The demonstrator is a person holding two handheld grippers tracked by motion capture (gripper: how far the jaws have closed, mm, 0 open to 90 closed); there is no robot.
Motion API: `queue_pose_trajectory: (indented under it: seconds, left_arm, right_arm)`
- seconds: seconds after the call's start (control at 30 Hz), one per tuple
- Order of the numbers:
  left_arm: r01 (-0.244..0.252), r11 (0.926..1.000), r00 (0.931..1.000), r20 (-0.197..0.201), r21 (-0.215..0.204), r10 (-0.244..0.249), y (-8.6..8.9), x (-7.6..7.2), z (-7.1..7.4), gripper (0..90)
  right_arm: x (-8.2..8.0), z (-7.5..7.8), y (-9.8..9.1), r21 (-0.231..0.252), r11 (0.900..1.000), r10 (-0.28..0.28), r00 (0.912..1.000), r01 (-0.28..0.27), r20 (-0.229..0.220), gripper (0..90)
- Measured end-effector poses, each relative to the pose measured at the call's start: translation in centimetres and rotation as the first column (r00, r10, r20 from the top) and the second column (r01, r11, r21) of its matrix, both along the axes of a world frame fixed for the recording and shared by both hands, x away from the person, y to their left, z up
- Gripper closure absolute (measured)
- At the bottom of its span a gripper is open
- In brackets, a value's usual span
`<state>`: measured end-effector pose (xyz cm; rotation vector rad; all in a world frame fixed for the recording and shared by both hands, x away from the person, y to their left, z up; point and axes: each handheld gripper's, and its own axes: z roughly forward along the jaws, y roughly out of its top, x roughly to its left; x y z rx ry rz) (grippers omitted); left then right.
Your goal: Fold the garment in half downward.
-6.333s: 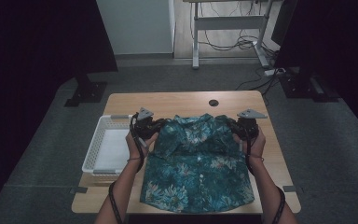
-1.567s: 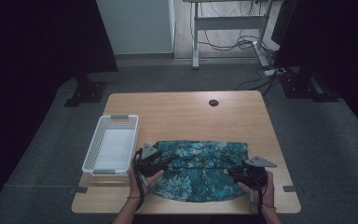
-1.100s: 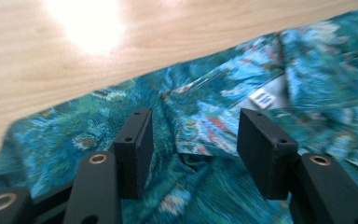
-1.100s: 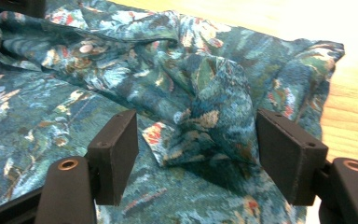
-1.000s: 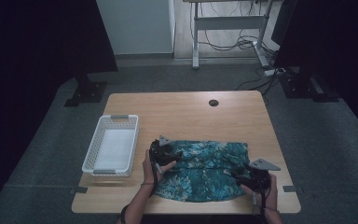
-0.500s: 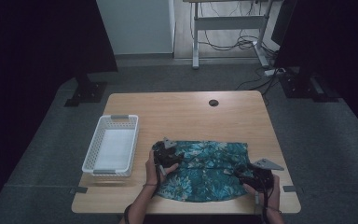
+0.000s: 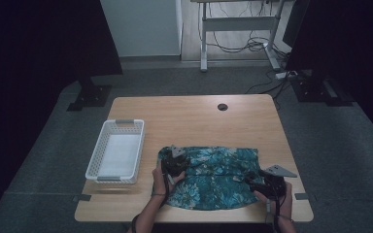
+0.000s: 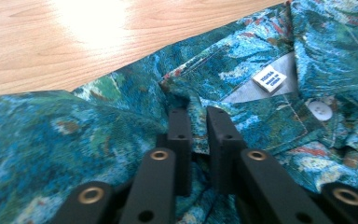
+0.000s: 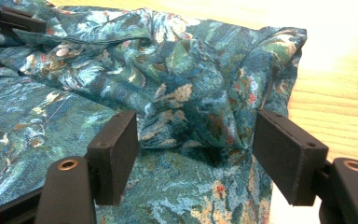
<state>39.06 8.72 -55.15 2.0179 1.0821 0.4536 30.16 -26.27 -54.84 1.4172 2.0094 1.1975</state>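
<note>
A teal floral shirt (image 7: 218,177) lies folded across the near half of the wooden table (image 7: 199,119). My left gripper (image 7: 176,164) rests at its upper left, by the collar. In the left gripper view, the left gripper (image 8: 198,122) has just been closing, and its jaws now pinch a fold of the shirt (image 8: 98,135) just below the collar with its white label (image 8: 269,78) and a button (image 8: 320,109). My right gripper (image 7: 256,180) stands at the shirt's right side. In the right gripper view, the right gripper (image 9: 196,135) is open, its jaws straddling a raised fold of the shirt (image 9: 191,70) without squeezing it.
A white mesh basket (image 7: 95,160) stands at the table's left. A dark round hole (image 7: 222,107) sits near the far edge. Beyond the table are a desk frame and cables on the grey floor.
The left hand has shifted a little up and right along the shirt to the collar, and its jaws have closed on the fabric. The right gripper has stayed put.
</note>
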Motion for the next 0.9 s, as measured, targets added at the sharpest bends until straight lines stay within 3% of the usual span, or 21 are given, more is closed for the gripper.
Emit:
queue_pose_trajectory:
  seconds: [0.23, 0.43, 0.67, 0.9]
  left_arm:
    - [0.011, 0.9991, 0.9999, -0.001, -0.041, -0.011, 0.6, -0.1, 0.4, 85.4]
    - [0.023, 0.9987, 0.9994, 0.027, -0.045, -0.022, 0.6, -0.7, 1.3, 85.6]
    - [0.030, 0.9974, 0.9994, 0.022, -0.065, -0.029, 0.8, -0.7, 1.3, 85.5]
    - [0.059, 0.9915, 0.9977, 0.040, -0.116, -0.054, 1.3, -1.2, 1.5, 85.5]
  right_arm:
    - [0.2, -0.1, -0.3, 0.004, 1.0000, -0.009, 1.0000, 0.009, -0.002, 30.7]
    - [0.0, 0.0, -0.5, 0.007, 0.9999, -0.016, 0.9999, 0.016, 0.001, 30.8]
    - [0.0, 0.1, -0.5, 0.005, 0.9999, -0.014, 0.9999, 0.014, 0.003, 30.6]
    - [-0.1, 0.3, -0.7, 0.015, 0.9998, -0.015, 0.9999, 0.015, 0.003, 30.2]
